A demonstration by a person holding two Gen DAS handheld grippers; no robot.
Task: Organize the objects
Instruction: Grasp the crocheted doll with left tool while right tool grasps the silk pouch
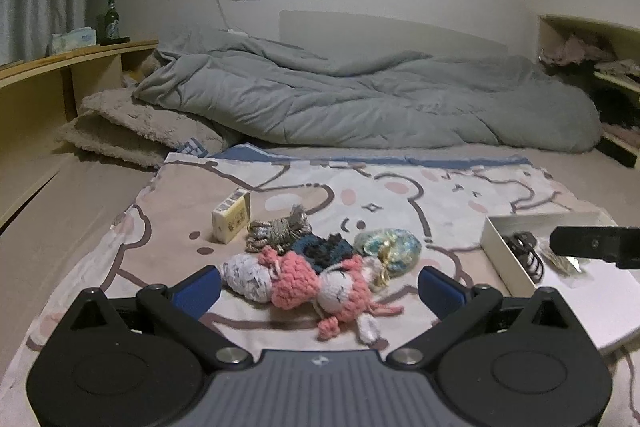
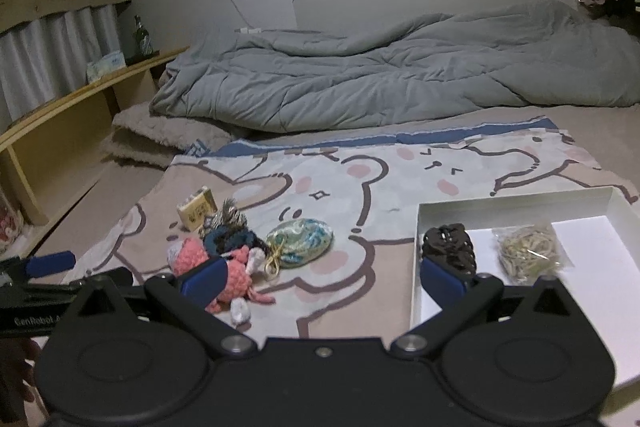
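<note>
A pile of small things lies on a bear-print cloth [image 1: 400, 195]: a pink and white crochet doll [image 1: 312, 283], a dark knit piece [image 1: 324, 247], a rope bundle [image 1: 280, 231], a brocade pouch [image 1: 390, 247] and a small yellow box [image 1: 231, 215]. My left gripper [image 1: 320, 291] is open, its fingers either side of the doll. My right gripper [image 2: 322, 277] is open and empty, between the pile and a white box [image 2: 516, 203]. The white box holds a dark hair claw [image 2: 450, 247] and a bag of rubber bands [image 2: 528, 253].
A rumpled grey duvet [image 1: 360, 99] lies across the back of the bed, a fuzzy beige pillow [image 1: 132, 131] to its left. A wooden shelf [image 1: 80, 59] on the left carries a tissue pack and a green bottle [image 1: 111, 21]. Cluttered shelves [image 1: 600, 67] stand at right.
</note>
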